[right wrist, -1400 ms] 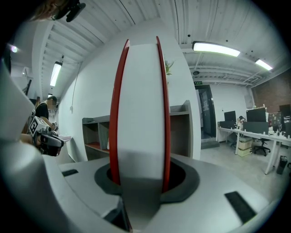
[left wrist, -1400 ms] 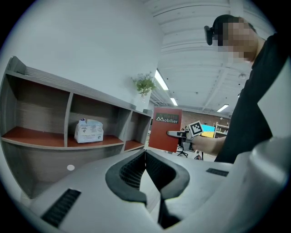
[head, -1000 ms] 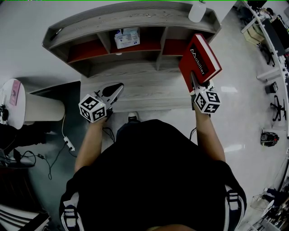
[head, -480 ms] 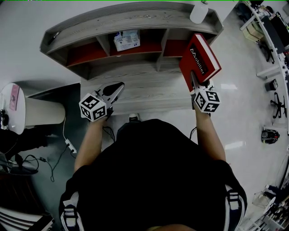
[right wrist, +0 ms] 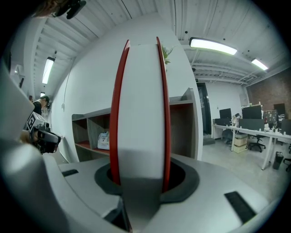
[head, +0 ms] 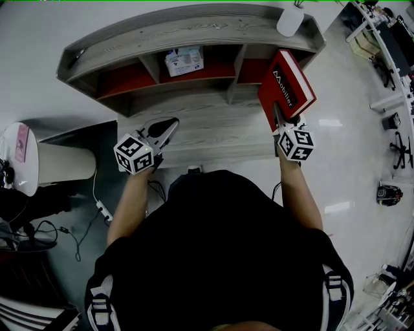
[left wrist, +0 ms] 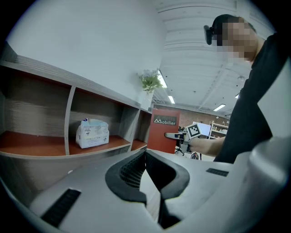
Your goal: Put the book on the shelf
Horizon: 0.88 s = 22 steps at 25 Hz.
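- The left gripper (head: pixel 171 124) is hovering low over the left part of the counter (head: pixel 213 132). Its jaw tips are resting together with nothing between them, and its position has barely altered over the last second. It is taking no part in the placement.
- The shelf (head: pixel 187 31) is standing along the back of the counter. A white packet (head: pixel 184 61) is occupying its middle compartment, while the right compartment (head: pixel 253 70) is showing only its bare red floor.
- The red book (head: pixel 288 85) is being held spine-up over the right end of the counter, just in front of the right compartment and not yet inside it. Against the earlier head views its far corner is lying slightly nearer that opening, but the change is small.
- The right gripper (head: pixel 279 121) is keeping its jaws clamped on the book's near edge. The covers are showing on either side of the page block between the jaws, and the grip looks unchanged.
- A white vase (head: pixel 289 19) is standing on the shelf top, above and behind the book.
- Assessment: the carry is nearly complete and insertion is still outstanding. The book probably needs lining up with the right compartment before being pushed in.
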Available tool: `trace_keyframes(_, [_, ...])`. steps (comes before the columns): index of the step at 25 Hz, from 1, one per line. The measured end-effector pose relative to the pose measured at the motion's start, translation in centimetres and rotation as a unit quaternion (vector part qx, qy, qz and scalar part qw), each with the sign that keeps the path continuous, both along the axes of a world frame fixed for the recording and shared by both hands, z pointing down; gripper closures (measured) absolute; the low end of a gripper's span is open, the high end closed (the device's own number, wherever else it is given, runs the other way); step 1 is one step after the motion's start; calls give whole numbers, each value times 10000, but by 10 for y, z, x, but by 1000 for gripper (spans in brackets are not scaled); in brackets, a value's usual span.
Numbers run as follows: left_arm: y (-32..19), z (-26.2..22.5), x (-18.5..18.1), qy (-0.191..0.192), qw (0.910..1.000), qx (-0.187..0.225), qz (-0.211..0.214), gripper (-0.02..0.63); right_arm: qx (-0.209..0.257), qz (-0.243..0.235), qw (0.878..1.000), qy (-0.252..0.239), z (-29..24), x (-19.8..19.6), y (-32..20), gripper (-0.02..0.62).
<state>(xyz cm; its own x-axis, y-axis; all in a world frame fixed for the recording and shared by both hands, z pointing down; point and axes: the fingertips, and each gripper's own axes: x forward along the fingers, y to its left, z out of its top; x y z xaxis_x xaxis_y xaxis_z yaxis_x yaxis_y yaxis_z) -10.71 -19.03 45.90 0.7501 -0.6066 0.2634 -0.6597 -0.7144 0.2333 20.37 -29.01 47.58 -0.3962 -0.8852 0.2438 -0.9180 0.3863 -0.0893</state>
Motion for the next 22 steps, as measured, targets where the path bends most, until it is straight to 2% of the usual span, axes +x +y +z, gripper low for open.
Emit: trace_keyframes(22, [-28, 7, -23, -51, 9999, -135, 48, 586, -221, 238, 9995, 20, 26, -4, -30, 428])
